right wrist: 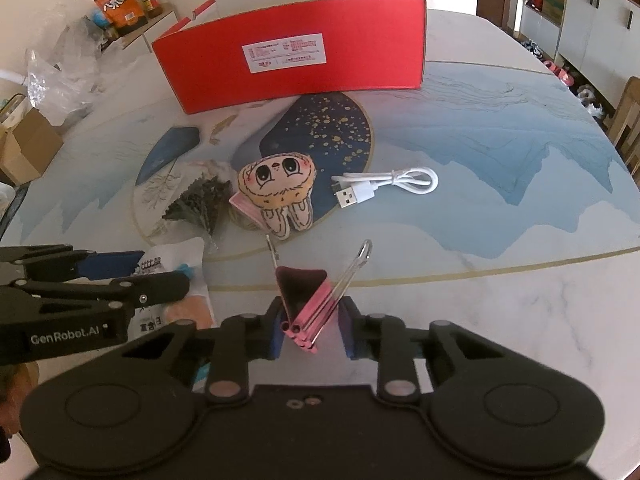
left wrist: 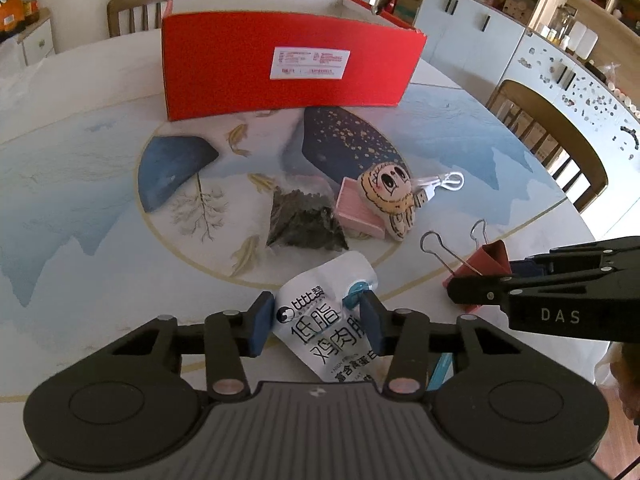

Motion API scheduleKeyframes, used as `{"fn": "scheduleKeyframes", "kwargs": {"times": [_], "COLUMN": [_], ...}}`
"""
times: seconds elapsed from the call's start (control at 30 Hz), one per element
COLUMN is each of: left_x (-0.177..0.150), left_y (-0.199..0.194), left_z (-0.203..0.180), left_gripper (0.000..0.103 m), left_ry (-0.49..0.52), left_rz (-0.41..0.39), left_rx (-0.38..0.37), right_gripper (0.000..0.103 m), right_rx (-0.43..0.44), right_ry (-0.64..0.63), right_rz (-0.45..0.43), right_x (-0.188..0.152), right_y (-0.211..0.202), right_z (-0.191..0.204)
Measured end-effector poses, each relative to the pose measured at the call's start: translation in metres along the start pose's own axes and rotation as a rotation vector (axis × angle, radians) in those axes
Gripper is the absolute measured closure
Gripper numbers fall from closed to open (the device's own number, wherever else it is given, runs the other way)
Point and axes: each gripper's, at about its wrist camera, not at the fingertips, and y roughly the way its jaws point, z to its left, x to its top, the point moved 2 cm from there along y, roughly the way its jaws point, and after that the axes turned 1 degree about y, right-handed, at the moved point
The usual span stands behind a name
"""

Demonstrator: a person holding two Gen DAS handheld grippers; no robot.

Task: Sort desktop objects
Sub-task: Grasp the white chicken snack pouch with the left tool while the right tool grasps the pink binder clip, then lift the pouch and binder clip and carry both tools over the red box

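A white food pouch (left wrist: 320, 332) with dark print lies at the near table edge, and my left gripper (left wrist: 316, 320) is shut on it, one blue pad on each side. A pink-red binder clip (right wrist: 304, 292) with its wire handles up sits pinched in my right gripper (right wrist: 312, 320), which is shut on it. The two grippers are side by side; the right gripper (left wrist: 480, 292) shows at the clip (left wrist: 488, 260) in the left wrist view. Farther on lie a plush doll (right wrist: 278, 184), a pink box (left wrist: 356, 212), a dark bag of dried leaves (left wrist: 306, 220) and a white USB cable (right wrist: 384, 184). An open red box (right wrist: 296, 64) stands behind.
The round table (right wrist: 480, 280) has a painted blue pattern. Wooden chairs (left wrist: 552, 148) stand at its right and far side. Off the left edge are a cardboard box (right wrist: 24, 148) and clear plastic bags (right wrist: 60, 80). White cabinets (left wrist: 472, 28) line the far wall.
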Motion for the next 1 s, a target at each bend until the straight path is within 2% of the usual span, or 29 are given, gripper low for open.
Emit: {"fn": "scheduleKeyframes", "kwargs": {"times": [0.13,0.33,0.5,0.7,0.77,0.83,0.9,1.0], "left_x": [0.005,0.012,0.013,0.016,0.016,0.016,0.017,0.018], "left_y": [-0.005,-0.011,-0.009,-0.005,-0.004,-0.003,-0.002,0.000], "left_z": [-0.003,0.000,0.000,0.001,0.001,0.002,0.002,0.003], "left_gripper": [0.063,0.069,0.069,0.069,0.069,0.069,0.069,0.069], "left_ry": [0.039,0.025,0.025,0.015,0.013,0.008,0.008,0.004], "left_rz": [-0.027,-0.045,-0.045,-0.037,-0.036,-0.035,-0.034,-0.030], "left_rx": [0.010,-0.007,-0.009,-0.020,-0.020,-0.022,-0.023,-0.026], "right_gripper": [0.082,0.088,0.093,0.092,0.082,0.060,0.045,0.044], "right_rx": [0.006,0.015,0.015,0.032,0.036,0.026,0.020,0.019], "right_ry": [-0.008,-0.051,-0.082,-0.105,-0.104,-0.104,-0.099,-0.091], "right_rz": [-0.019,-0.063,-0.061,-0.050,-0.041,-0.042,-0.061,-0.065], "right_x": [0.003,0.011,0.013,0.015,0.018,0.018,0.019,0.021], "right_y": [-0.006,-0.019,-0.018,-0.012,-0.008,-0.003,0.000,0.008], "right_z": [-0.002,-0.003,-0.003,-0.002,-0.001,0.000,0.000,0.002]}}
